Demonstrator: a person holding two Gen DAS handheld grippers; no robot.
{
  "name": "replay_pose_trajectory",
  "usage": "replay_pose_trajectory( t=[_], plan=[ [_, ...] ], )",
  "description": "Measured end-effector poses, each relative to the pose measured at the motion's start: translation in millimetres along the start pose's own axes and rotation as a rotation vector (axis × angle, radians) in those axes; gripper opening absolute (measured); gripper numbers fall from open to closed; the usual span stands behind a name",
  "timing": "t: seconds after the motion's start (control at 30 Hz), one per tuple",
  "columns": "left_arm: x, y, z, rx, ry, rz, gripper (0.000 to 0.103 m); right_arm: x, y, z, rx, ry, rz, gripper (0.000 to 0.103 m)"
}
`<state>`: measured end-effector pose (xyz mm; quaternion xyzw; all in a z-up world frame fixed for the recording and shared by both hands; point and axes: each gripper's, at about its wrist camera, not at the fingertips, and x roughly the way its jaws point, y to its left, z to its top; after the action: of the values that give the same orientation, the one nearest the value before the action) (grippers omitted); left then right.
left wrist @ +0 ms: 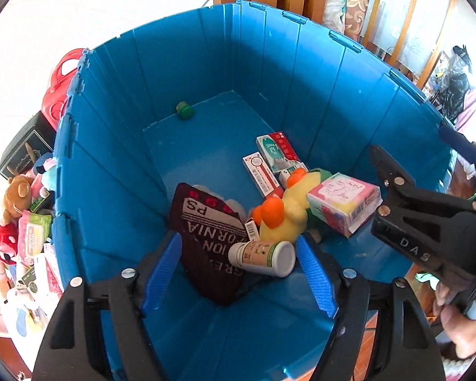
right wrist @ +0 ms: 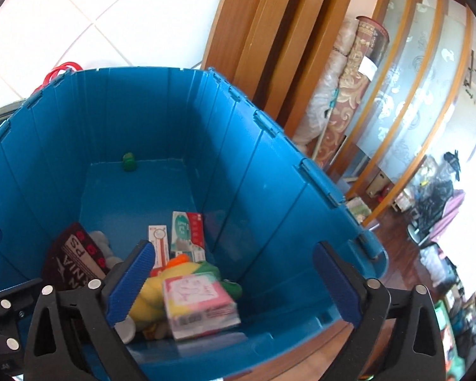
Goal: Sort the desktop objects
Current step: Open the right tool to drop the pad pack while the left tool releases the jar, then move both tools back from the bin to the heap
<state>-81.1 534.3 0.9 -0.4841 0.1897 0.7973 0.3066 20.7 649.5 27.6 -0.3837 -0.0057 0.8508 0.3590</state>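
Observation:
A deep blue bin [left wrist: 206, 73] [right wrist: 149, 120] fills both views. On its floor lie a white pill bottle [left wrist: 263, 258], a dark knitted cloth with letters [left wrist: 206, 231] [right wrist: 76, 260], a yellow plush duck [left wrist: 285, 212], medicine boxes [left wrist: 277, 150] [right wrist: 187, 231] and a small green cap [left wrist: 185, 110] [right wrist: 129, 161]. A pink wrapped pack [left wrist: 344, 203] [right wrist: 200, 304] rests on the duck. My left gripper [left wrist: 238, 247] is open over the bottle, its pads clear of it. My right gripper [right wrist: 233, 249] [left wrist: 415, 146] stands wide open above the pink pack, touching nothing.
Left of the bin lies a heap: a teddy bear [left wrist: 17, 197], a wet-wipes pack [left wrist: 31, 238], a black box [left wrist: 22, 155] and a red plastic thing [left wrist: 60, 89]. A wooden door frame [right wrist: 263, 31] and rolled carpets [right wrist: 349, 89] stand behind. A hand [left wrist: 460, 327] holds the right gripper.

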Motion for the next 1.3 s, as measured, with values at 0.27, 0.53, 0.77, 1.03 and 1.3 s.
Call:
replay_pose_trajectory(
  t=[0.27, 0.53, 0.77, 1.03, 1.3],
  plan=[
    [-15, -2, -13, 0.024, -0.049, 0.002, 0.074, -10, -4, -3, -0.008, -0.007, 0.018, 0.102],
    [-34, 8, -20, 0.004, -0.106, -0.008, 0.074, -24, 1, -6, -0.015, -0.028, 0.032, 0.102],
    [-53, 25, -24, -0.022, -0.156, -0.012, 0.074, -39, 10, -8, -0.011, -0.048, 0.067, 0.102],
    [-66, 47, -34, -0.061, -0.197, 0.018, 0.074, -56, 32, -6, -0.020, -0.066, 0.102, 0.103],
    [-78, 66, -45, -0.077, -0.240, 0.060, 0.074, -70, 57, -2, -0.045, -0.084, 0.124, 0.103]
  ],
)
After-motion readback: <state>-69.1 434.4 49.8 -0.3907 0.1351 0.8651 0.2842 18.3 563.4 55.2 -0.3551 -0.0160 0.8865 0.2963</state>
